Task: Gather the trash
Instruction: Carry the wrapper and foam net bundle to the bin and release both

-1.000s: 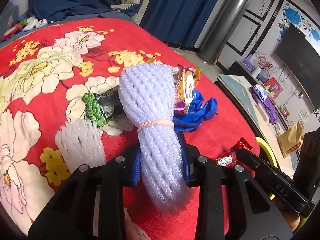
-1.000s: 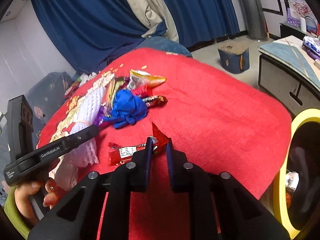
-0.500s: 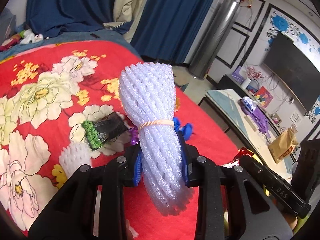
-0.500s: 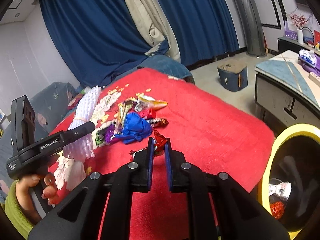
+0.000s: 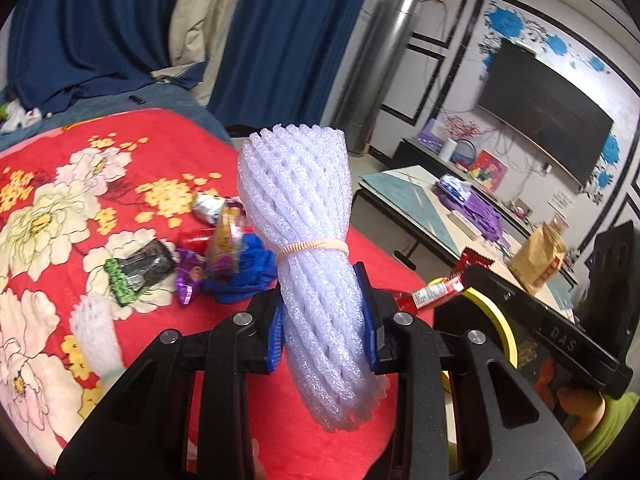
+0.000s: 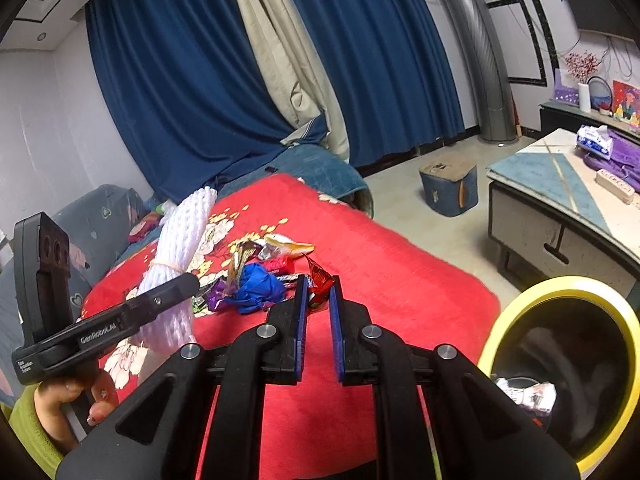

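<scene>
My left gripper (image 5: 322, 316) is shut on a white foam net bundle (image 5: 308, 216) tied with a rubber band, held upright above the red flowered bedspread (image 5: 60, 200); the bundle also shows in the right wrist view (image 6: 176, 272). My right gripper (image 6: 318, 296) is shut on a red snack wrapper (image 6: 320, 280), lifted off the bed; the wrapper also shows in the left wrist view (image 5: 434, 290). A pile of trash stays on the bed: a blue plastic bag (image 6: 256, 286), candy wrappers (image 6: 286, 246), a black-green packet (image 5: 138, 266) and a loose foam net (image 5: 98, 330).
A yellow-rimmed black trash bin (image 6: 568, 364) with some trash inside stands off the bed's right edge. A low table (image 6: 560, 196) and a small blue stool (image 6: 450, 188) stand on the floor beyond. Blue curtains (image 6: 192, 92) hang behind the bed.
Both grippers have risen from the bed. The left lifted the foam bundle and swung toward the bin side. The right lifted the red wrapper off the bedspread.
</scene>
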### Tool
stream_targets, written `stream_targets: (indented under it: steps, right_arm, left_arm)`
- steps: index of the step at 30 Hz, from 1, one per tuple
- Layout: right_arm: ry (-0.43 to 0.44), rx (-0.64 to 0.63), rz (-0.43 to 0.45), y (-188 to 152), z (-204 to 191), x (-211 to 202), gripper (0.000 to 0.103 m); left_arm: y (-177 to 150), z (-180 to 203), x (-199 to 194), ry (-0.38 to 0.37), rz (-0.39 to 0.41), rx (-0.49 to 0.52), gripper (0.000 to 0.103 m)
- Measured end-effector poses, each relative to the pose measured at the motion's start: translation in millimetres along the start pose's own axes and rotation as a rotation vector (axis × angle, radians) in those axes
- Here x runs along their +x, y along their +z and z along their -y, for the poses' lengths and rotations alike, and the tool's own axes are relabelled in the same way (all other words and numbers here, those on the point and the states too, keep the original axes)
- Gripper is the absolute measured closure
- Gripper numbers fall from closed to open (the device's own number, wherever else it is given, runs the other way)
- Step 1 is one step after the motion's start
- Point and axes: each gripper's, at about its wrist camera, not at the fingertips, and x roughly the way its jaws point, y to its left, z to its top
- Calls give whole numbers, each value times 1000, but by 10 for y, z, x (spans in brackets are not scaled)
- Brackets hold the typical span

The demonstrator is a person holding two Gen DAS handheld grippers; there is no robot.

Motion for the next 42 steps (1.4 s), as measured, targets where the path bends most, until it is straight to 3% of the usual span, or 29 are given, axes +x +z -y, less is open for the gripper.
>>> stream_targets:
  steps: [42]
  right_arm:
    - [-308, 148, 158, -216, 1197, -1021, 92]
  left_arm:
    - [-626, 1373, 490, -208, -151, 338, 80]
